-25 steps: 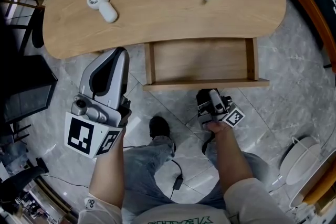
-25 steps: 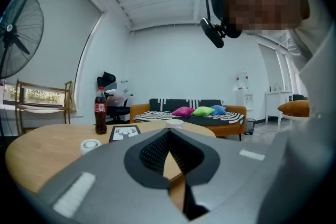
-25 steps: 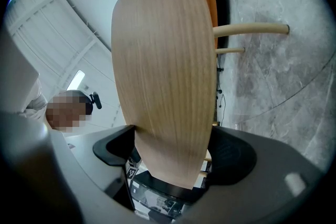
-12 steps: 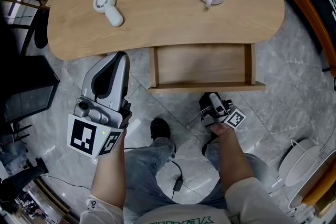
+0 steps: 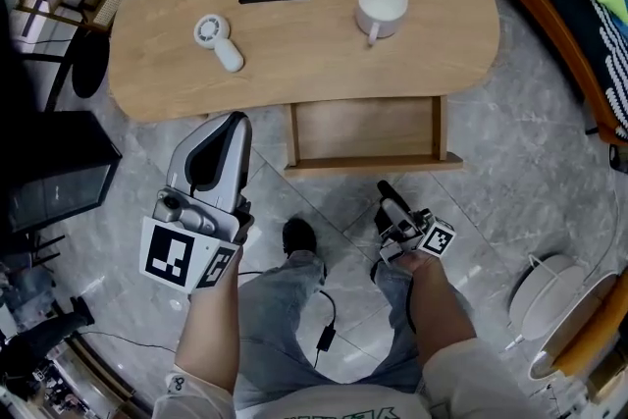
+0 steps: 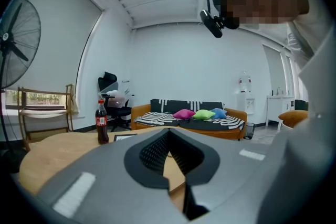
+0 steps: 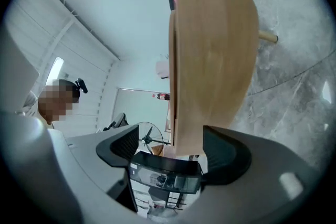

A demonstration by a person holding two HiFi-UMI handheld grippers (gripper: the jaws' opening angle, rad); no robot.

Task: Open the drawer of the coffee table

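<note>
Drawer (image 5: 365, 130): standing open under the coffee table (image 5: 294, 34).
Right gripper (image 5: 386, 191): jaws spread, empty, at drawer's 6 o'clock.
Left gripper (image 5: 235, 121): jaws pressed together, at drawer's 9 o'clock.

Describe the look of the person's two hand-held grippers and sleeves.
The left hand-held gripper is a bulky light grey shell with black ribbed pads. The right hand-held gripper looks darker and slimmer from the head view. Each carries a white cube with black square markers. The sleeves are pale.
</note>
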